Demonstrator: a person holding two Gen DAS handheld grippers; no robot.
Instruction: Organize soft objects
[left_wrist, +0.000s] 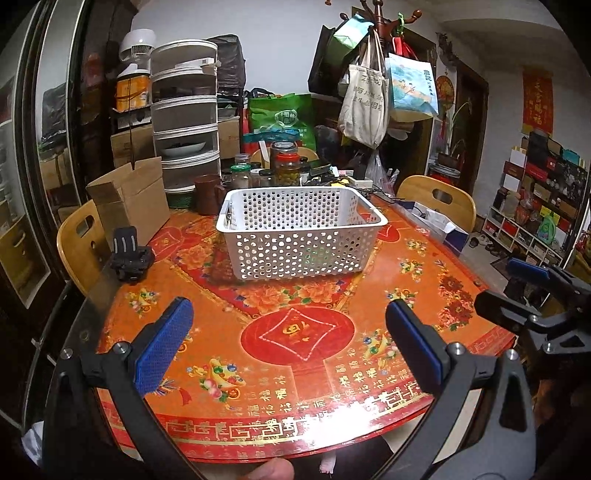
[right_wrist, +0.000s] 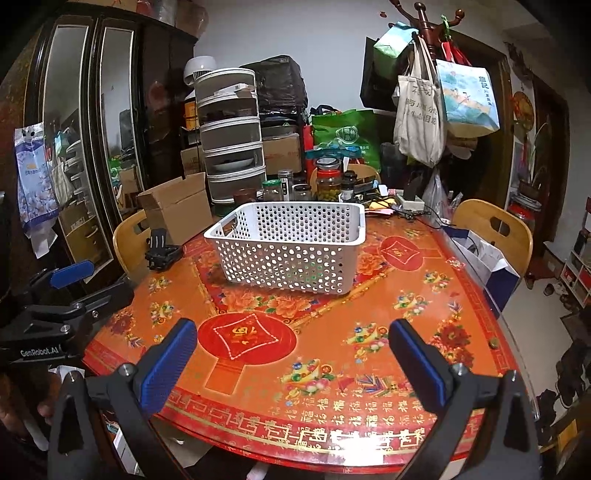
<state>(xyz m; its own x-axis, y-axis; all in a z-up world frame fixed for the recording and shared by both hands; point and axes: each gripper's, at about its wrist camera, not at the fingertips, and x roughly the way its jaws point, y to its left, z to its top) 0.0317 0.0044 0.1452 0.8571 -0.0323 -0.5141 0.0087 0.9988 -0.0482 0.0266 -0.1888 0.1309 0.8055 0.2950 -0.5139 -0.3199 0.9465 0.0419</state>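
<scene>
A white perforated plastic basket (left_wrist: 301, 236) stands on the red and orange round table (left_wrist: 295, 354); it also shows in the right wrist view (right_wrist: 291, 247). Something green shows faintly through its holes. No other soft object shows on the table. My left gripper (left_wrist: 288, 325) is open and empty above the table's near edge. My right gripper (right_wrist: 291, 343) is open and empty, also above the near edge. Each gripper shows at the side of the other's view: the right one (left_wrist: 532, 291) and the left one (right_wrist: 70, 291).
A cardboard box (left_wrist: 129, 199), a black mount (left_wrist: 131, 258), jars (left_wrist: 284, 162) and stacked food covers (left_wrist: 184, 114) crowd the table's back. Wooden chairs (left_wrist: 439, 199) stand at both sides. A coat rack with bags (left_wrist: 373, 92) stands behind.
</scene>
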